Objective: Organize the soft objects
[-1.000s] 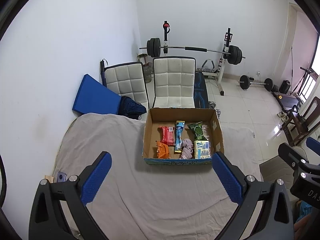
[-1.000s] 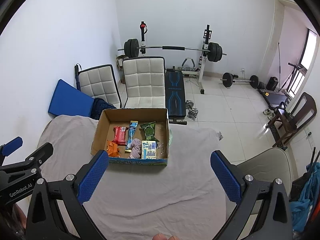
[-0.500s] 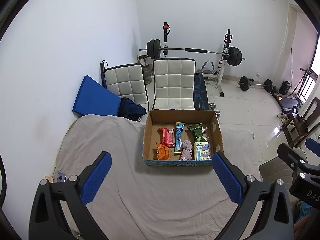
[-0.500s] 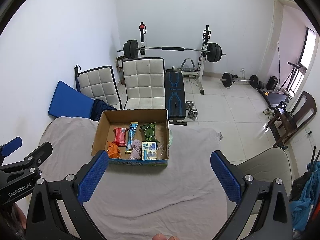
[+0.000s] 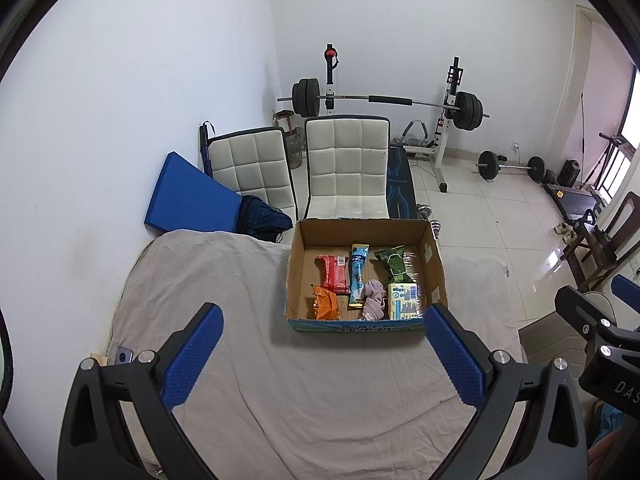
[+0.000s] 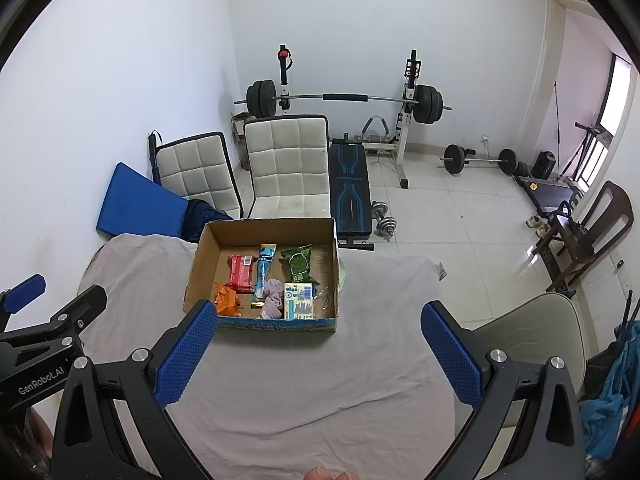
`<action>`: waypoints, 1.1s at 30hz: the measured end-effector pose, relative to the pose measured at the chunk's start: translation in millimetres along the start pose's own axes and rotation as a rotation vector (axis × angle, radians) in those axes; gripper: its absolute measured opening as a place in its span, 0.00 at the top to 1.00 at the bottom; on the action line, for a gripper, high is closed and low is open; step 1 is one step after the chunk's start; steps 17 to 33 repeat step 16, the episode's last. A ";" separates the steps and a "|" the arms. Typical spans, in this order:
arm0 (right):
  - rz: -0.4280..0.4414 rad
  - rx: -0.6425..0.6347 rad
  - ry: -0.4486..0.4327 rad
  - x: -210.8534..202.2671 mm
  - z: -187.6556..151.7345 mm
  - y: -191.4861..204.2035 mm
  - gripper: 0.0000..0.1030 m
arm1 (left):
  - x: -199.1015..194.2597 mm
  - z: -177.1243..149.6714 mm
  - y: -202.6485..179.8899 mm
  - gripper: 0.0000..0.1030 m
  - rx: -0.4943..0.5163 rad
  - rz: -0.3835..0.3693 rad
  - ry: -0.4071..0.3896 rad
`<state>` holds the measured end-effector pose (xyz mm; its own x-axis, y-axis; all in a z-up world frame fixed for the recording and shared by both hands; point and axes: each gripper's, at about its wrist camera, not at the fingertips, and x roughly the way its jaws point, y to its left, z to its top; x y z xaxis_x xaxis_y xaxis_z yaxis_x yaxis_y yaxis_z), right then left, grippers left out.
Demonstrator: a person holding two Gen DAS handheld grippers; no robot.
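Note:
An open cardboard box (image 5: 436, 268) (image 6: 200, 264) stands on the cloth-covered table (image 5: 320, 400) (image 6: 312, 392). Inside lie a red packet (image 5: 333, 274) (image 6: 240, 273), a blue packet (image 5: 357, 276) (image 6: 264, 272), a green packet (image 5: 393, 264) (image 6: 298, 265), an orange packet (image 5: 325, 304) (image 6: 227, 299), a pink cloth (image 5: 374, 300) (image 6: 274, 296) and a yellow-and-blue pack (image 5: 403, 301) (image 6: 299, 301). My left gripper (image 5: 322, 354) and right gripper (image 6: 318, 350) are both open and empty, held above the table in front of the box.
Two white padded chairs (image 5: 346, 168) (image 5: 252, 168) stand behind the table, with a blue mat (image 5: 188, 200) against the wall. A weight bench and barbell rack (image 6: 348, 100) stand further back. A phone (image 5: 123, 356) lies at the table's left edge. A beige chair (image 6: 532, 332) is on the right.
Both grippers have drifted back and up a little; the box appears slightly farther away. Nothing was taken hold of or let go.

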<state>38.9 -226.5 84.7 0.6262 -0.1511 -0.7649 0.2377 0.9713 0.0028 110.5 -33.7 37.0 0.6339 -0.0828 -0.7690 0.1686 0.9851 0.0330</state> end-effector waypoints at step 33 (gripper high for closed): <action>-0.008 0.002 -0.003 -3.0 3.9 -0.7 0.00 | -2.9 1.7 1.5 0.00 -0.007 -0.004 -0.010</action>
